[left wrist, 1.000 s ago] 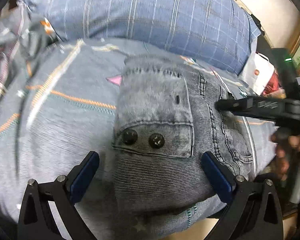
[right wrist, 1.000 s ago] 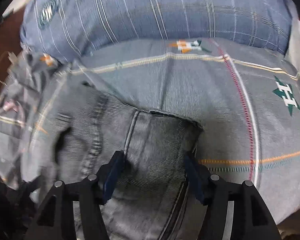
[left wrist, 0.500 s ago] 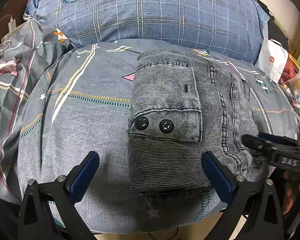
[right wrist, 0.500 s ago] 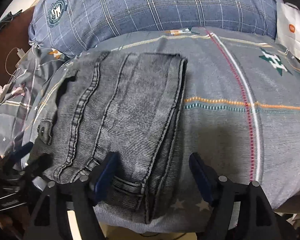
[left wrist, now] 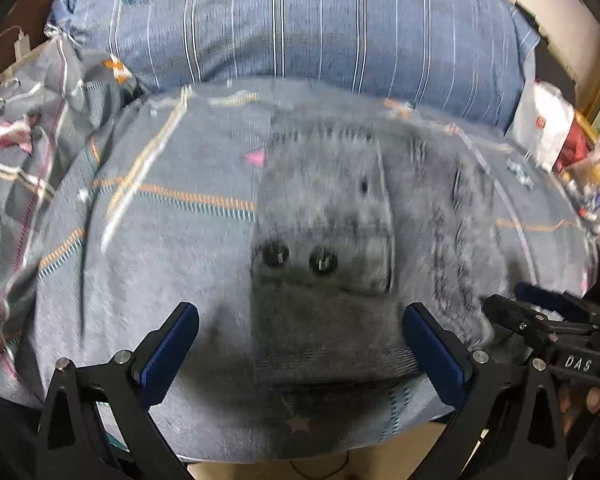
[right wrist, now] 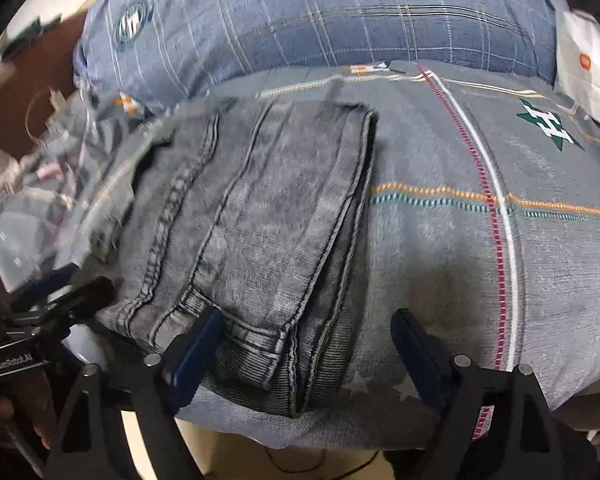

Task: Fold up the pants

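Grey denim pants (left wrist: 340,240) lie folded into a compact rectangle on the bed, a pocket flap with two dark buttons (left wrist: 298,258) facing up. They also show in the right wrist view (right wrist: 260,232), with stitched seams and the hem at the near edge. My left gripper (left wrist: 300,344) is open and empty, its blue pads either side of the near edge of the pants. My right gripper (right wrist: 304,348) is open and empty, over the near right corner of the pants. The right gripper also shows at the right of the left wrist view (left wrist: 540,320).
The grey patterned bedsheet (right wrist: 480,240) covers the bed; its front edge is just below the grippers. A blue plaid pillow (left wrist: 300,28) lies behind the pants. A white bag (left wrist: 544,124) and clutter sit at the far right. A rumpled blanket (left wrist: 20,168) lies at the left.
Both grippers have pulled back from the pants towards the bed's front edge and stay open. The pants lie still, folded. The left view is now blurred by motion.
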The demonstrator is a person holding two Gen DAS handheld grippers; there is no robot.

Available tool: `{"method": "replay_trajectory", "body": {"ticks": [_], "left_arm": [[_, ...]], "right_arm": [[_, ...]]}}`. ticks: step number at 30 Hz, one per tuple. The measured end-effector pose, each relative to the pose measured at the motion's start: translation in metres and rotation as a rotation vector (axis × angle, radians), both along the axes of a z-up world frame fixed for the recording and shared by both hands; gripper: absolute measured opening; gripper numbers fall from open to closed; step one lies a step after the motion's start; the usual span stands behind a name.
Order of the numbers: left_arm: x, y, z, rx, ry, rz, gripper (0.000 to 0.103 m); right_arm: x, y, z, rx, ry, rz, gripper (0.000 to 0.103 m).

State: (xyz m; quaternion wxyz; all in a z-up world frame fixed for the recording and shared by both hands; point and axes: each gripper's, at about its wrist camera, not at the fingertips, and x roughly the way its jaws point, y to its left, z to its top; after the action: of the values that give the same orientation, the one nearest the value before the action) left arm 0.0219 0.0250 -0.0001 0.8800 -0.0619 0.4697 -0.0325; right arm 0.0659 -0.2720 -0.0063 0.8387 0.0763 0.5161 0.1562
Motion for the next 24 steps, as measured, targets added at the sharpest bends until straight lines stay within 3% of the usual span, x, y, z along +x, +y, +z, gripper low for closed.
{"method": "replay_trajectory", "body": {"ticks": [5, 14, 21, 24], "left_arm": [[0.005, 0.004, 0.01, 0.055, -0.017, 0.025, 0.102], [0.003, 0.0, 0.01, 0.105, -0.018, 0.014, 0.102], [0.005, 0.001, 0.01, 0.098, -0.012, 0.011, 0.102], [0.012, 0.01, 0.011, 0.014, 0.012, -0.004, 0.102]], "right_arm": [[0.003, -0.021, 0.004, 0.093, -0.025, -0.071, 0.088], [0.012, -0.025, -0.003, 0.21, 0.034, -0.06, 0.088], [0.028, -0.028, -0.011, 0.324, 0.116, -0.062, 0.088], [0.033, -0.033, -0.016, 0.413, 0.176, -0.069, 0.088]]}}
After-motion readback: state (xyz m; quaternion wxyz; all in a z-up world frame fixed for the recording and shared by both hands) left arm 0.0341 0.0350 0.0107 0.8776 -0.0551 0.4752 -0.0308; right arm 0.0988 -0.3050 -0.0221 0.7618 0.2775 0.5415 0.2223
